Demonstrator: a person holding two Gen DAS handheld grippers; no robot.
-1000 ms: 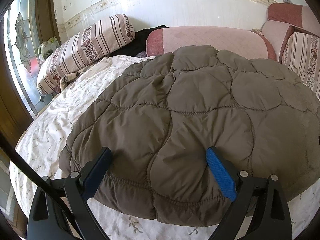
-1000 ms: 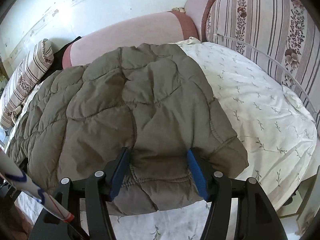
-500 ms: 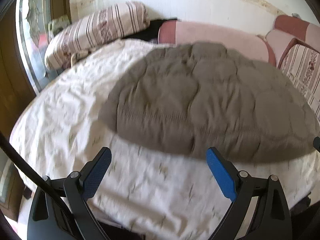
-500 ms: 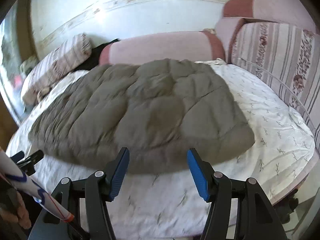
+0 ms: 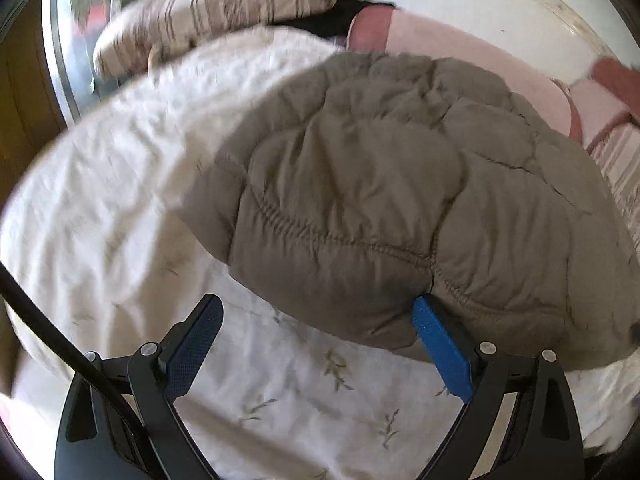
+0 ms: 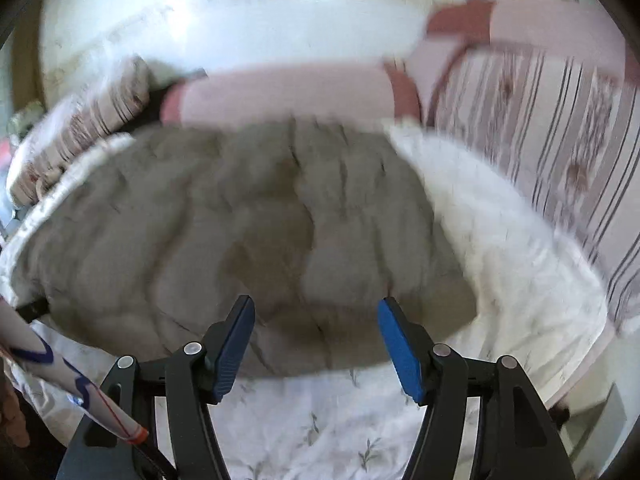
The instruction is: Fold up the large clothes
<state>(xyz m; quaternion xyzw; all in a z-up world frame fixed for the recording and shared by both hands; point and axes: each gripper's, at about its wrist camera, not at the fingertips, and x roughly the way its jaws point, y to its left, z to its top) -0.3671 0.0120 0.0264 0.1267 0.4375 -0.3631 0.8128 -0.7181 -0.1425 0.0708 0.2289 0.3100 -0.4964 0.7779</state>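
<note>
- Quilted jacket (image 5: 400, 200) lies flat on the bed (image 5: 120, 208), bulk toward 12 o'clock of both views.
- Left gripper (image 5: 316, 344): jaws apart, clamped on nothing; hem touches the 3 o'clock pad.
- Right gripper (image 6: 316, 344): jaws opening, hem edge between them, not pinched.
- Risk: puffy, slick padding may slip from a shallow bite, or closing low may catch the sheet too.

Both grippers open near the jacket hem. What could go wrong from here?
1. The left gripper straddles mostly bedsheet; only its right finger meets the quilted jacket, so closing may pinch sheet.
2. The right gripper is opening at the puffy hem; it may catch only the top layer.
3. Both views are blurred, so aim may drift.
</note>
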